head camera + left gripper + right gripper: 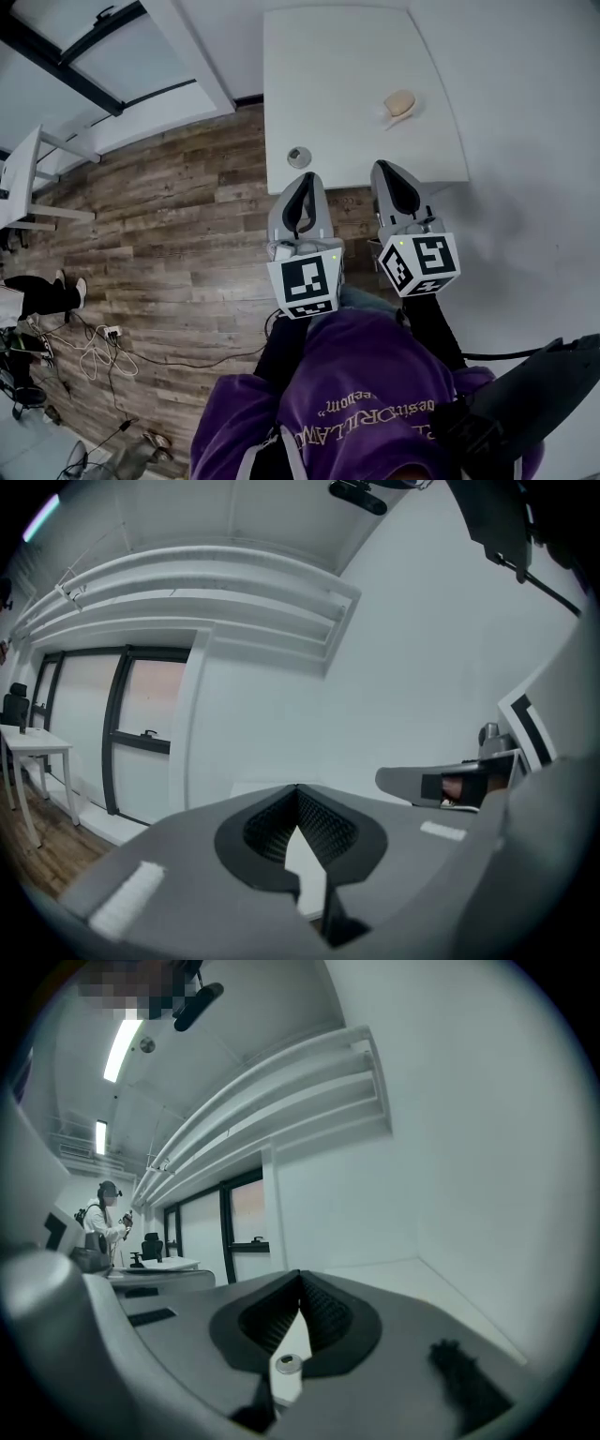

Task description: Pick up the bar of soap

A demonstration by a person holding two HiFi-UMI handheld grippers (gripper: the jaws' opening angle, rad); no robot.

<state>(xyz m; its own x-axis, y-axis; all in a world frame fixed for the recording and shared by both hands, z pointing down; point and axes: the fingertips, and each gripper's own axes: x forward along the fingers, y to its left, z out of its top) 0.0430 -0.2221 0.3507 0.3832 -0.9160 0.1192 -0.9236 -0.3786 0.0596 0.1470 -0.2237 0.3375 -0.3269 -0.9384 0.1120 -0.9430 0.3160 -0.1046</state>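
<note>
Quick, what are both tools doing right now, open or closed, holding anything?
Left tool: closed, holding nothing.
Right tool: closed, holding nothing.

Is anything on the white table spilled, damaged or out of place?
Nothing stands out. The bar of soap lies whole on the white table; a small round object sits near its front edge.

White print (361,419) on purple shirt (375,361) is unreadable.

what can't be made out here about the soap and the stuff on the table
- soap: head view, too small to tell what it lies on; not seen in either gripper view
- small round thing: too small to name in head view or right gripper view
</note>
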